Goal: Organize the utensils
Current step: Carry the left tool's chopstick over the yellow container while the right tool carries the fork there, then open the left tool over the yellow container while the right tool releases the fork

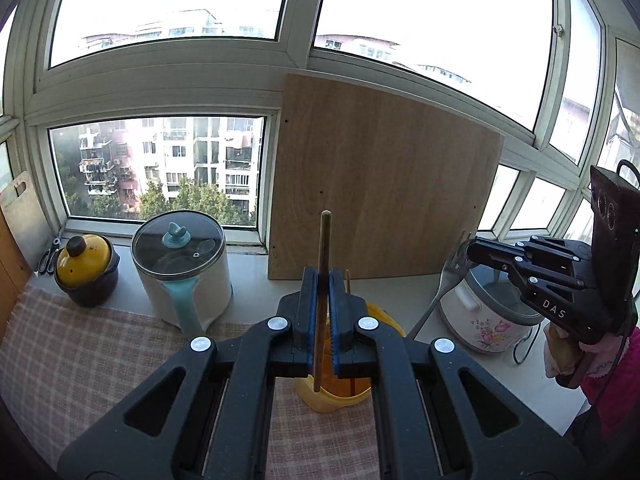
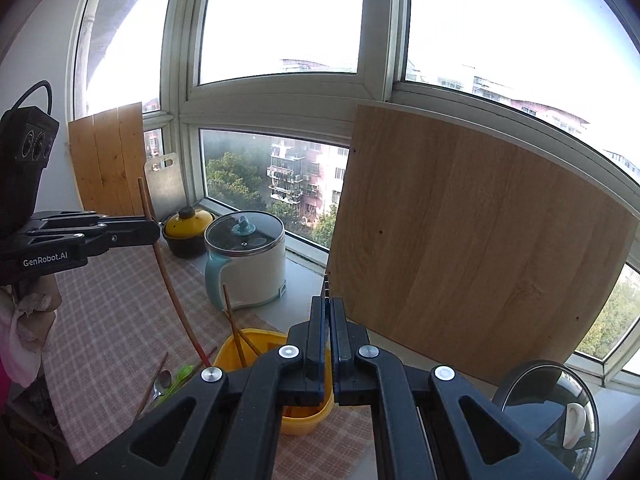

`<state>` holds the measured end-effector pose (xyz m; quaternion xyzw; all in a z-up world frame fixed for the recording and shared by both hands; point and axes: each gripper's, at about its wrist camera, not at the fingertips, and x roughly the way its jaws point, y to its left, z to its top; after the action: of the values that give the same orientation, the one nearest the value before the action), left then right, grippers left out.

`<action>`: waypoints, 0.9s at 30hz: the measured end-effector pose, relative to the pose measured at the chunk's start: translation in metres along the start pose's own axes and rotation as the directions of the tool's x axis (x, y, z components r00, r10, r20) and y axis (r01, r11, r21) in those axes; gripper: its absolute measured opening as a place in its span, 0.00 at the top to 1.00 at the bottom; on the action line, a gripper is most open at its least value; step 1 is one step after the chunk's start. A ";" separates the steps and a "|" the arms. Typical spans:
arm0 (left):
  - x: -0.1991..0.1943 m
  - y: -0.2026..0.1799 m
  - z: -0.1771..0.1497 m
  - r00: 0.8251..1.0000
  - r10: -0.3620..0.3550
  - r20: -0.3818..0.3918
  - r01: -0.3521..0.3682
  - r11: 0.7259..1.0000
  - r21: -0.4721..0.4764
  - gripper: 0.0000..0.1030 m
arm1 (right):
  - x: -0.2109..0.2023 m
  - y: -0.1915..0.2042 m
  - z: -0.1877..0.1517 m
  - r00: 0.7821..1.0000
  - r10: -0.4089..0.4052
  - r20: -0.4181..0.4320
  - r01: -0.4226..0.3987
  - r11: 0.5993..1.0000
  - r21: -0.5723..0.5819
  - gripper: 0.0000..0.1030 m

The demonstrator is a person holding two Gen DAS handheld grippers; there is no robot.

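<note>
My left gripper (image 1: 324, 280) is shut on a long wooden utensil handle (image 1: 323, 248), held upright with its lower end inside the yellow utensil holder (image 1: 340, 396). In the right wrist view that utensil (image 2: 172, 292) slants down from the left gripper (image 2: 154, 230) into the yellow holder (image 2: 304, 424), where another wooden stick (image 2: 234, 332) stands. My right gripper (image 2: 329, 308) is shut on a metal fork; only its tines (image 2: 326, 286) show there. In the left wrist view the right gripper (image 1: 470, 250) holds the fork (image 1: 444, 288) to the right of the holder.
A checked cloth (image 2: 112, 320) covers the counter. A spoon and a green utensil (image 2: 168, 380) lie left of the holder. A white electric pot (image 1: 184, 268), a yellow-lidded clay pot (image 1: 86, 268), a rice cooker (image 1: 488, 316) and a leaning wooden board (image 1: 380, 184) stand along the window.
</note>
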<state>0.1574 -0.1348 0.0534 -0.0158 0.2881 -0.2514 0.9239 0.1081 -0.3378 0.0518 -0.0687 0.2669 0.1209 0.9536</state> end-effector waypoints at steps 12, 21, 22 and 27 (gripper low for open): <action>0.012 -0.010 0.015 1.000 -0.020 0.008 0.020 1.000 -0.001 0.97 | 0.025 -0.022 -0.004 0.999 -0.035 -0.033 0.036 0.999 0.012 1.00; 0.038 -0.013 0.006 0.999 -0.018 -0.043 0.017 1.000 -0.009 0.97 | 0.042 -0.019 -0.008 0.997 -0.041 -0.066 0.040 0.999 -0.020 1.00; 0.042 -0.012 0.003 0.999 -0.016 -0.051 0.016 1.000 -0.013 0.97 | 0.044 -0.019 -0.010 0.997 -0.041 -0.072 0.039 0.999 -0.024 1.00; 0.056 -0.006 -0.011 0.996 -0.013 -0.093 0.009 0.999 -0.045 0.97 | 0.052 -0.016 -0.016 0.995 -0.035 -0.097 0.032 0.999 -0.029 1.00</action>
<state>0.1882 -0.1651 0.0155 -0.0262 0.3362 -0.2502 0.9076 0.1470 -0.3465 0.0119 -0.0919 0.3101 0.1052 0.9404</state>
